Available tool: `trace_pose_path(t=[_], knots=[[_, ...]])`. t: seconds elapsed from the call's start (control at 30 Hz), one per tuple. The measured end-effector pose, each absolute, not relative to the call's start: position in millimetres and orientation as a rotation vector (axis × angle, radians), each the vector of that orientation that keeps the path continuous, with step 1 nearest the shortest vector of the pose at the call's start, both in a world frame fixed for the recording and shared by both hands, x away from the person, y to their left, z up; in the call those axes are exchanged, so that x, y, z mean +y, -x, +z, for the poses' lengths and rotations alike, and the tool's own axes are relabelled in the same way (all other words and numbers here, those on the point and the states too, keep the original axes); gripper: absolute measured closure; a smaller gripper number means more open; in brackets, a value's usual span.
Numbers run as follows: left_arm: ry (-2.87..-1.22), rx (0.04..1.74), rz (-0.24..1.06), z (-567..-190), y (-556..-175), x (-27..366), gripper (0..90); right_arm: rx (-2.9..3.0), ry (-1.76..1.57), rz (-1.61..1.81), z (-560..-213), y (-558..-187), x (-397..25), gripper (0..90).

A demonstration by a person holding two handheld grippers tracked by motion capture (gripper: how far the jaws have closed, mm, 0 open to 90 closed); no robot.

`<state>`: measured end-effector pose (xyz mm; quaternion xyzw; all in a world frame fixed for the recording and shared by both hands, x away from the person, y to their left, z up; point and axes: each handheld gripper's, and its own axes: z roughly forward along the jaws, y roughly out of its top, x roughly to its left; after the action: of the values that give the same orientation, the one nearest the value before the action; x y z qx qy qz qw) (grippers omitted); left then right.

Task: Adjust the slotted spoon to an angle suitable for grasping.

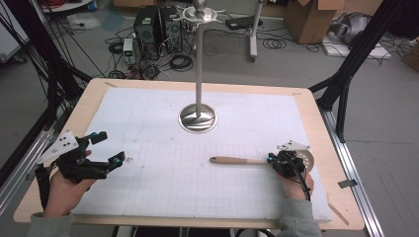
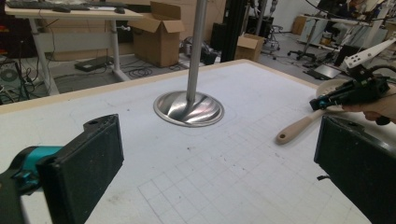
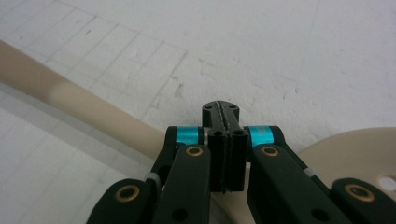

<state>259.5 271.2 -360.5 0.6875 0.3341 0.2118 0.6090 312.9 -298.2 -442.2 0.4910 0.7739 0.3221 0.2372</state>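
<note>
Right gripper (image 1: 273,159): your jaws look pressed together over the spoon (image 1: 247,160) neck, near the tabletop's right edge; grip unclear.
Left gripper (image 1: 109,147): your jaws apart, idle.
Left to do: lifting the spoon.

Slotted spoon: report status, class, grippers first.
Left gripper open, holding nothing. Right gripper shut above the slotted spoon; grip unconfirmed. Spoon flat on mat. Metal stand upright beyond, apart.

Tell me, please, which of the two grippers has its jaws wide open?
The left gripper, by the table's left edge. Its jaws stand far apart with nothing between them, while the right gripper has its jaws pressed together above the slotted spoon.
</note>
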Motion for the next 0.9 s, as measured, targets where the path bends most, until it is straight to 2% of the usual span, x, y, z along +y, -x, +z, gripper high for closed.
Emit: trace_pose_path(t=[0.33, 0.9], knots=[[-1.589, 0.760, 0.475, -360.0, -262.9, 266.4, 1.8, 2.112, -1.365, 0.905, -443.2, -289.8, -310.7, 90.0], [-1.596, 0.744, 0.465, -359.2, -266.4, 260.9, 1.8, 2.128, -1.341, 0.883, -440.8, -277.7, -322.0, 90.0]])
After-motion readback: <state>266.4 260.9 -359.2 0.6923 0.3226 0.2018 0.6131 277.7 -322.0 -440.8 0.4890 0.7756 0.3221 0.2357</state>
